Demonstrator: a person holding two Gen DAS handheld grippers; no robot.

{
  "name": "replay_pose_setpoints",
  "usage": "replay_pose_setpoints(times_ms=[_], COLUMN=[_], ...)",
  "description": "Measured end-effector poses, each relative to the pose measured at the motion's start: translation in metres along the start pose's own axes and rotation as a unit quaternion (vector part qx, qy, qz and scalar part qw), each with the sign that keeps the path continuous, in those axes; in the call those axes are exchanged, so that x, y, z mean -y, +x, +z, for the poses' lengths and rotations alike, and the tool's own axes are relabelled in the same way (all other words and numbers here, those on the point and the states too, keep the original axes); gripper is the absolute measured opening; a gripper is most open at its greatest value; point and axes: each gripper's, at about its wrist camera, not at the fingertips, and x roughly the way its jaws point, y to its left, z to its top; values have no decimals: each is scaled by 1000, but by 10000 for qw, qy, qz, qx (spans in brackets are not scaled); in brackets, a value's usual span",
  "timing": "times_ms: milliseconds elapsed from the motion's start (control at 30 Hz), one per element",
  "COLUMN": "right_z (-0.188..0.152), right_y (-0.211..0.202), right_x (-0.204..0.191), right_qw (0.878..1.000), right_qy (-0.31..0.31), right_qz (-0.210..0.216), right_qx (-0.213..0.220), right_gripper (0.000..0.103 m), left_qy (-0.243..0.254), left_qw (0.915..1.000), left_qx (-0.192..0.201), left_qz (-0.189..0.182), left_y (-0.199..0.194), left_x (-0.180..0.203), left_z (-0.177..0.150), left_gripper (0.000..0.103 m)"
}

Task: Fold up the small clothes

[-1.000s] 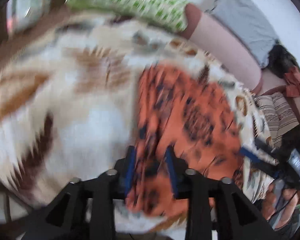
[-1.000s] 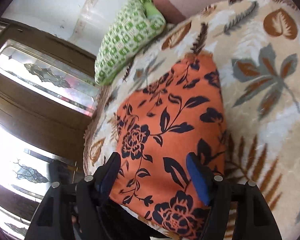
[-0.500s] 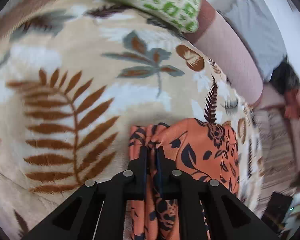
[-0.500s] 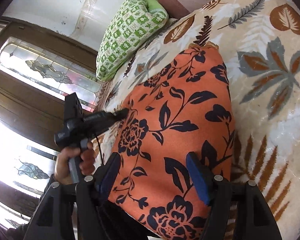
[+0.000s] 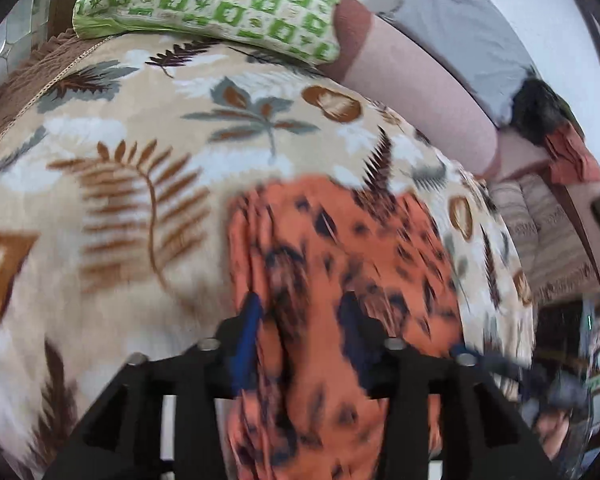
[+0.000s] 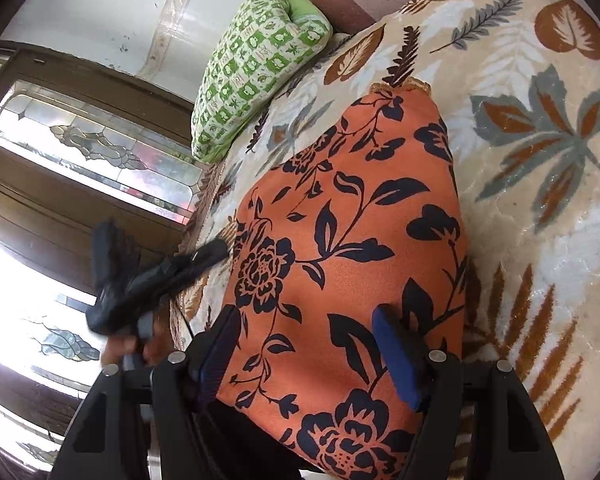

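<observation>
Orange floral garment (image 6: 352,240), flat on leaf-print blanket (image 6: 540,200): I keep left gripper (image 5: 300,332) and right gripper (image 6: 304,344) spread, empty, re-pinching its left edge squarely.

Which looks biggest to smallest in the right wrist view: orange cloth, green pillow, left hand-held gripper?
1. orange cloth, though nearest the camera
2. green pillow
3. left hand-held gripper, blurred
</observation>
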Motion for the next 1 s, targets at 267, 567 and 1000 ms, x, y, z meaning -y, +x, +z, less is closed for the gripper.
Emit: replay_pose_setpoints(times_ms=[267, 567, 1000], right_z=[0, 3, -17], right_y=[3, 4, -10], right_x=[-4, -6, 14], right_qw=[10000, 9998, 9972], right_qy=[-38, -119, 486], right_qz=[-48, -109, 272], right_qx=[-29, -130, -508], right_gripper=[75, 75, 81], left_qy=[-760, -823, -500], left_qw=[9970, 9965, 9966], left_qx=[-88, -125, -461], left_qz=[-137, 1, 464], left_y=[14, 9, -7], left_x=[-32, -31, -30], left_z=[-39, -41, -78], left_gripper=[10, 16, 28])
